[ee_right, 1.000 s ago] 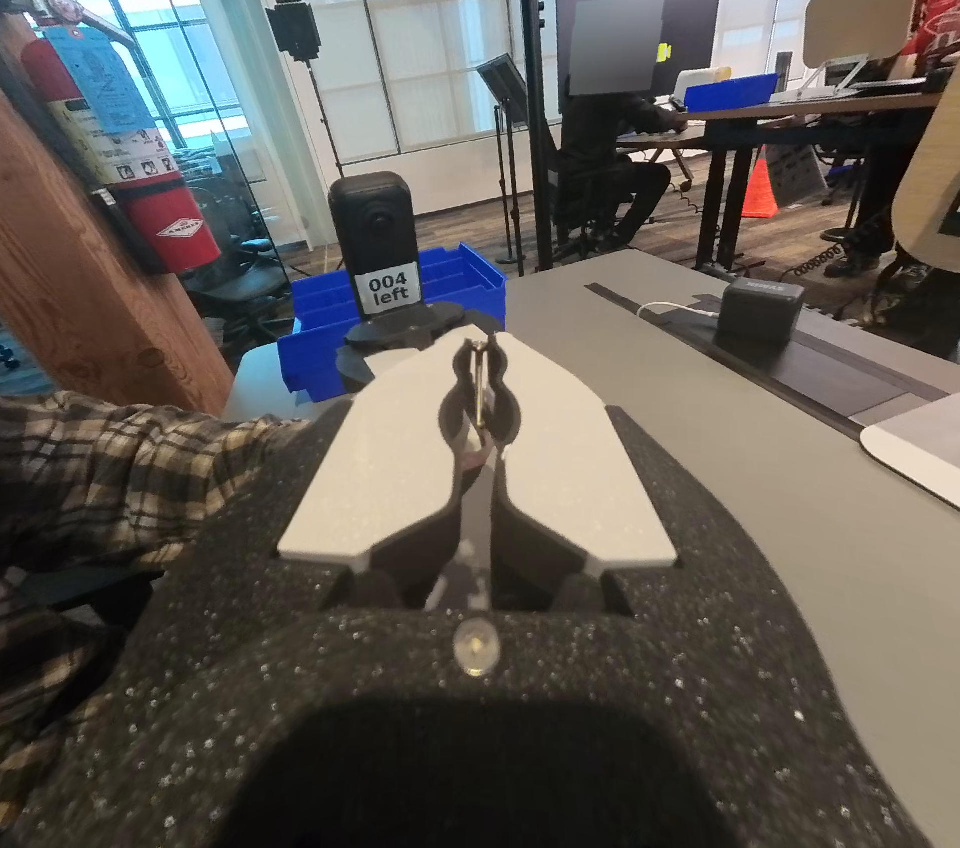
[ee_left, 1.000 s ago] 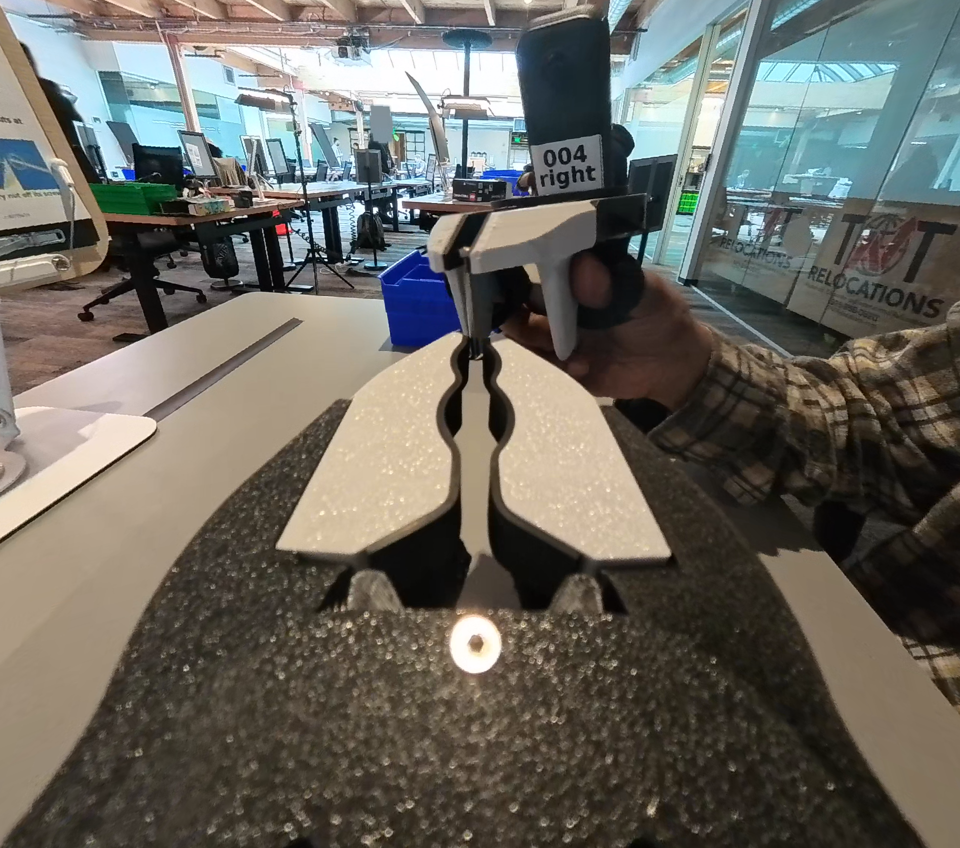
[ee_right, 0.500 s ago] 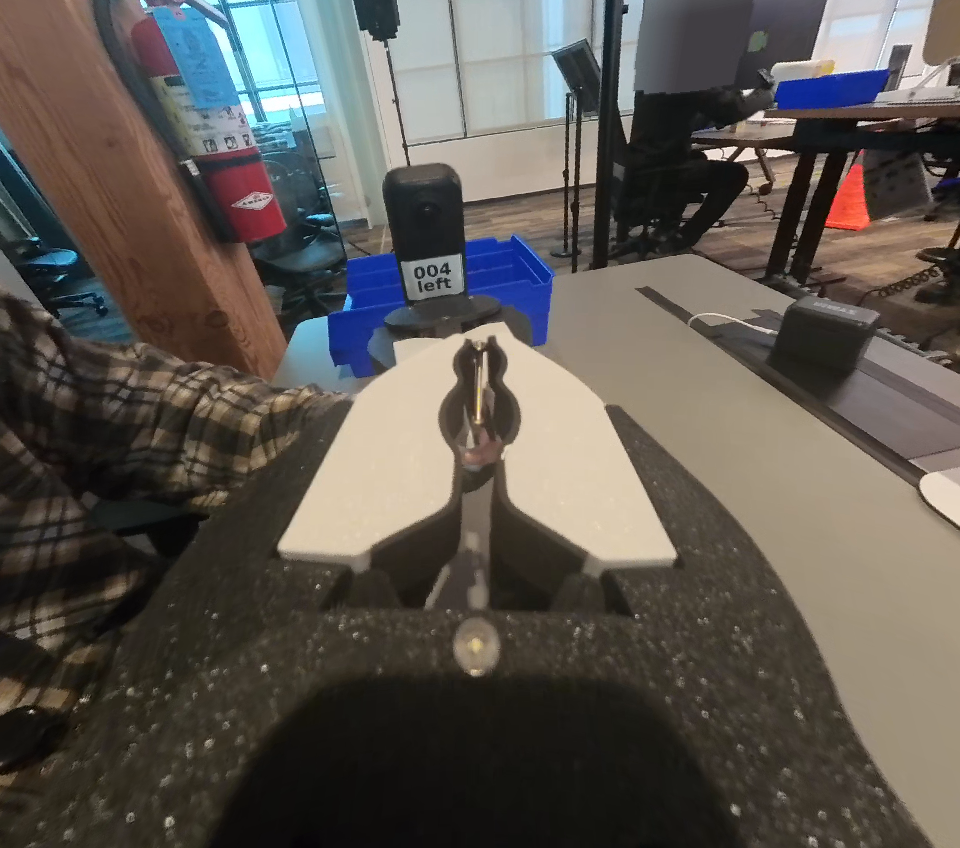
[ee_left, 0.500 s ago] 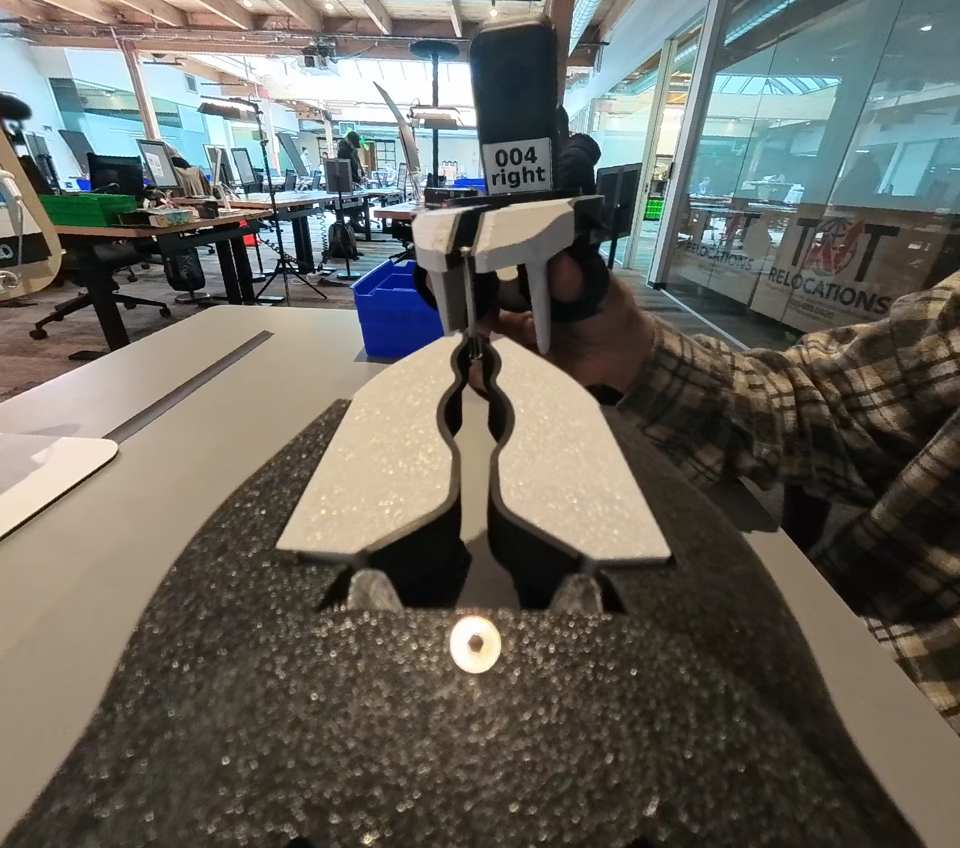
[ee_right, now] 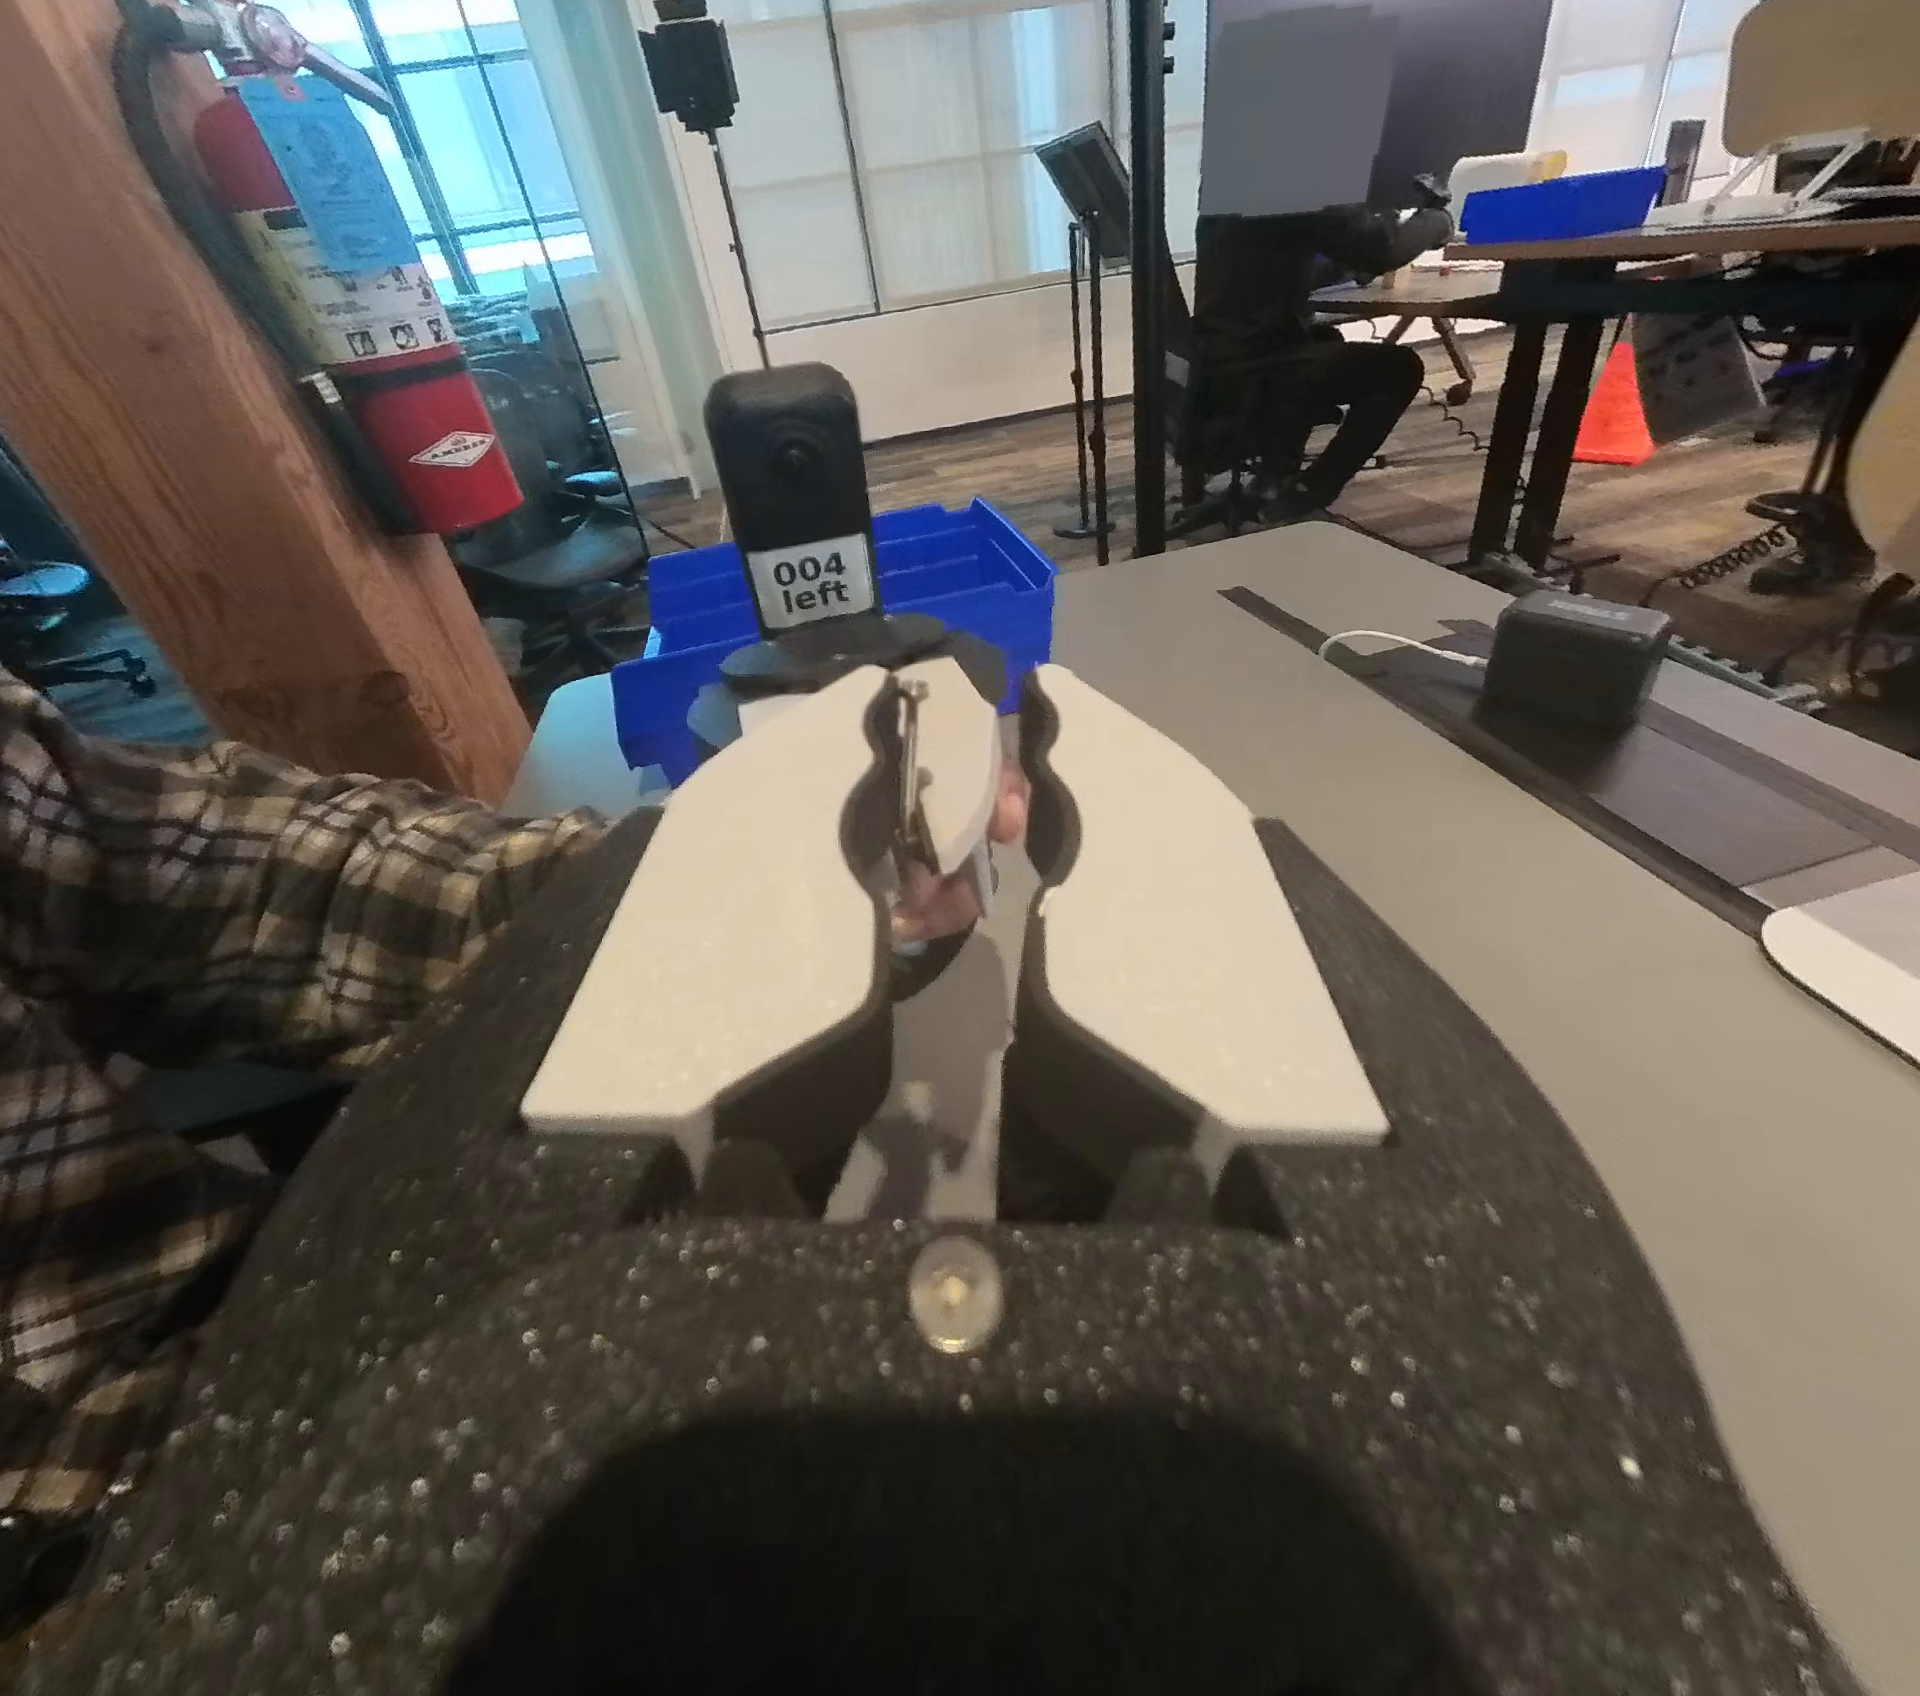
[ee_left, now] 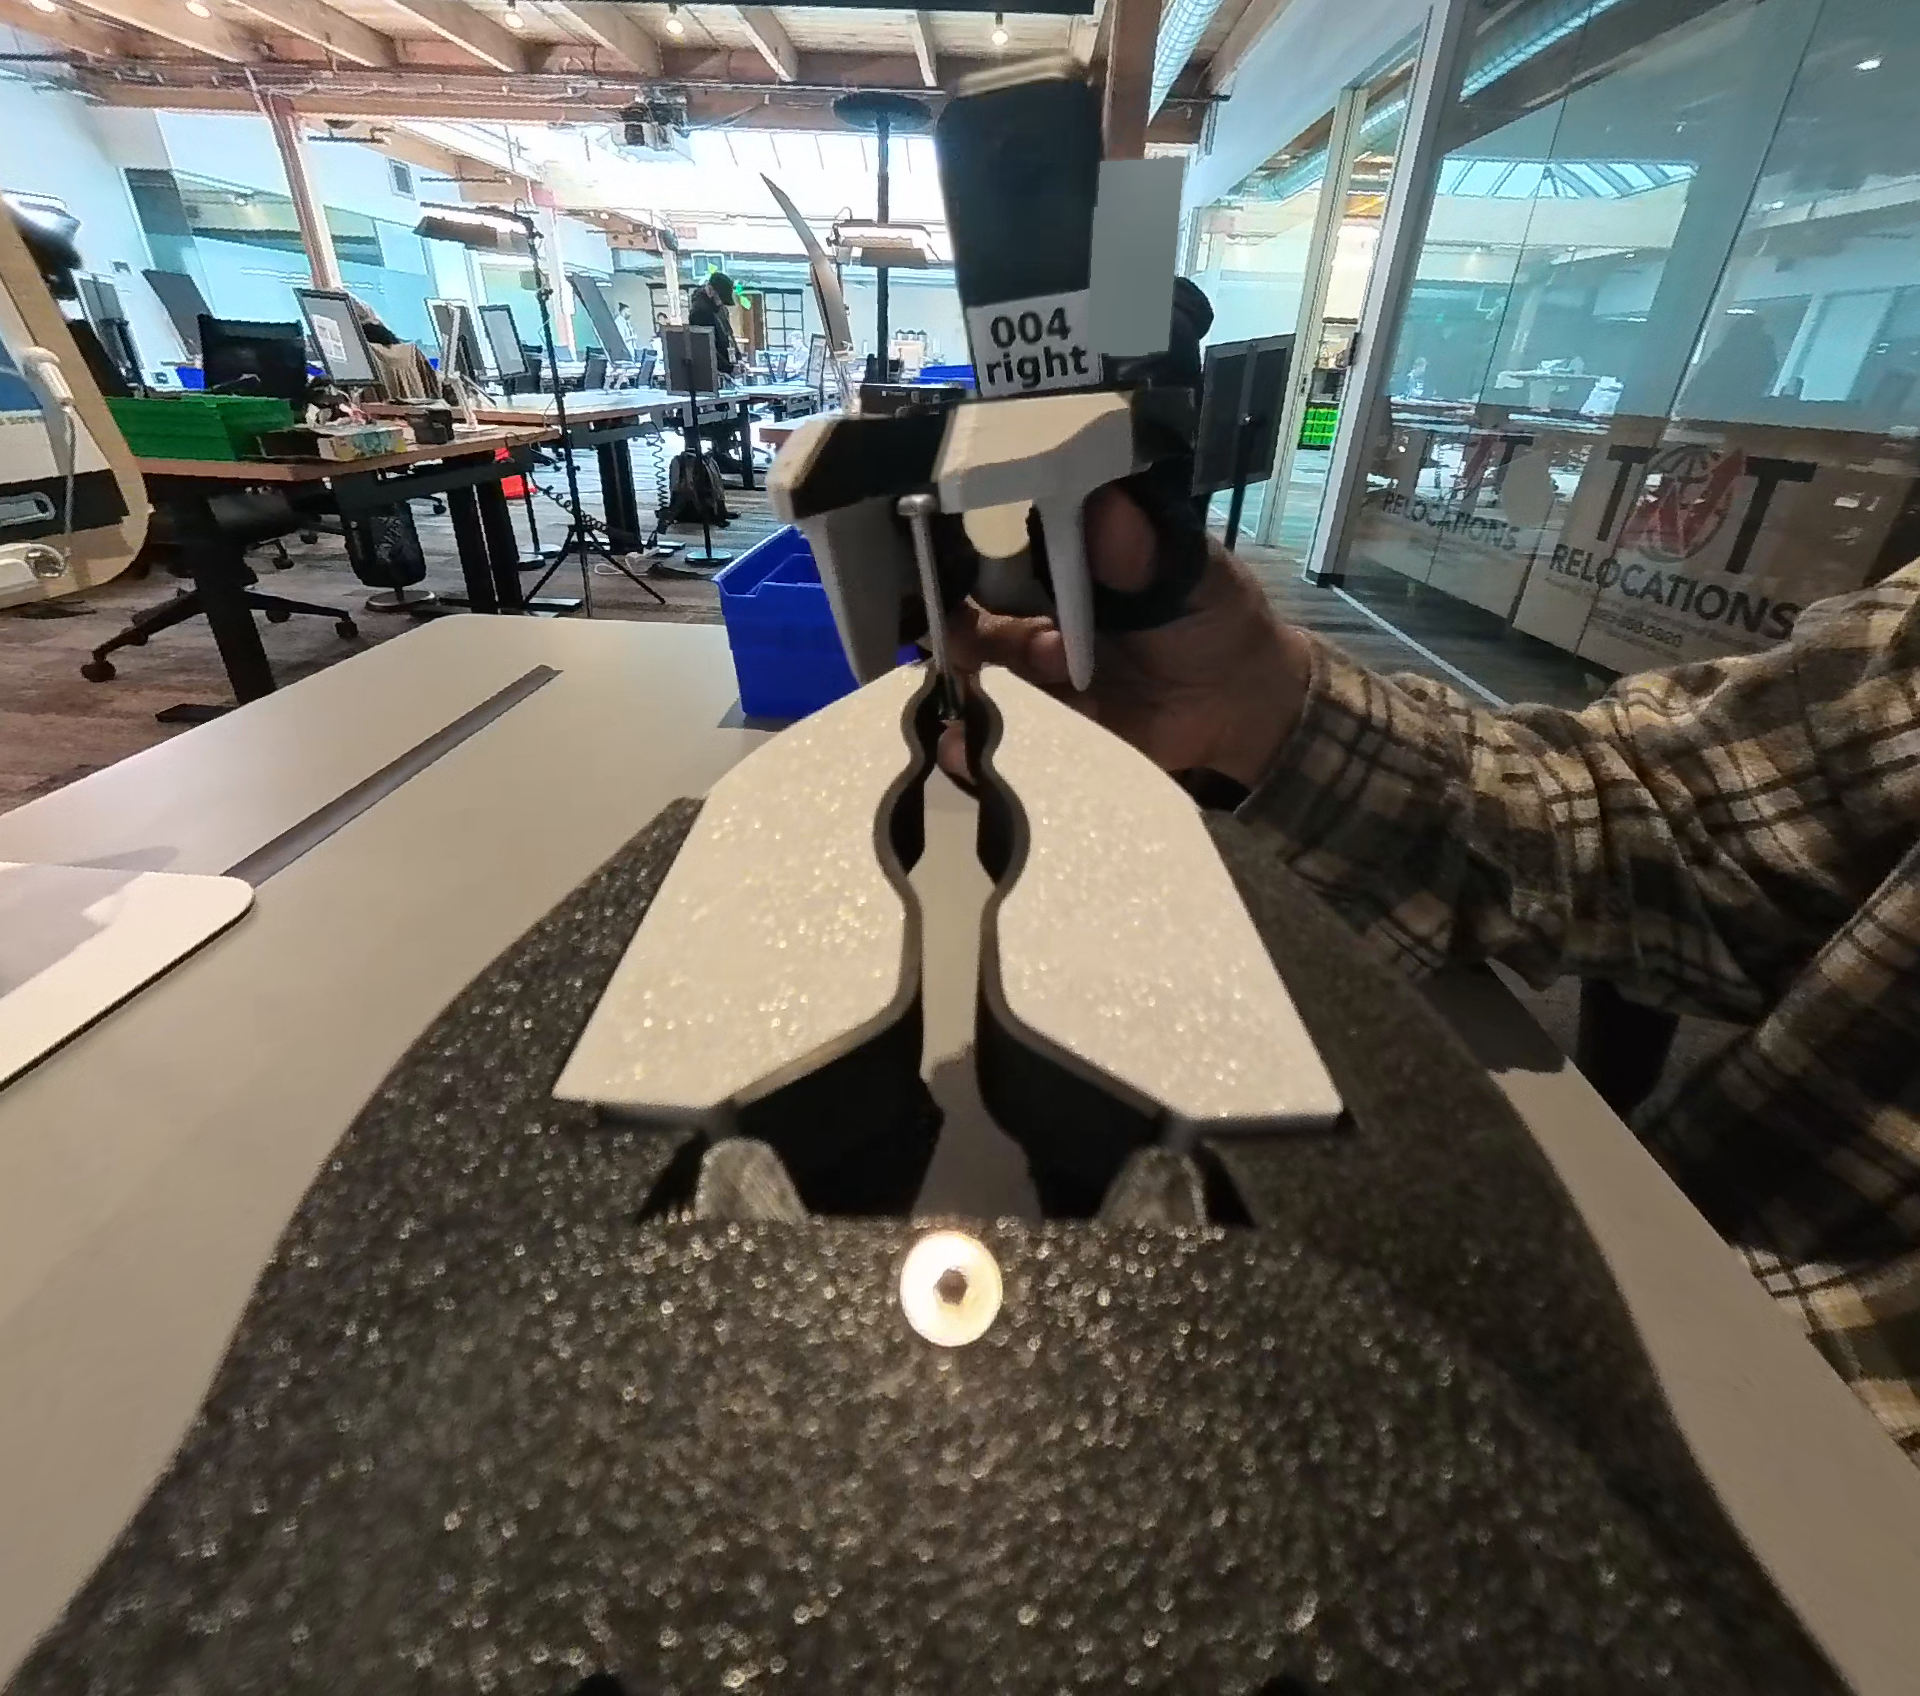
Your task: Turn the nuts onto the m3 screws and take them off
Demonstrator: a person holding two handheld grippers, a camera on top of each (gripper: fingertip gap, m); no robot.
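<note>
**Workpiece position.** The m3 screw stands close to upright in the air above the tabletop, head at 12 o'clock. Its lower end is seated between the tips of the left gripper, whose jaws are drawn in tight on the shank. Whether a nut sits on the thread at the clamped end cannot be told; the area is too small and shadowed.

**Opposing tool.** The right gripper faces the left one. Its jaws stand slightly apart, one on either side of the screw, and hold nothing. In the right wrist view the screw lies in the gap toward the 9 o'clock jaw.

**Probable faults from this state.**
1. Screw pivot. Only one end of a long, thin shank is clamped. A sideways push from either right jaw would probably tip it out of line.
2. Off-centre closure. Because the screw is nearer one jaw, that jaw would likely make contact first and bend or drag it.
3. Dropped part. A loose nut could spin off and fall to the tabletop or into the blue bin at 11 o'clock of the left tips.
4. Tool collision. The tips of the two tools are very close and may strike each other on closing.
</note>
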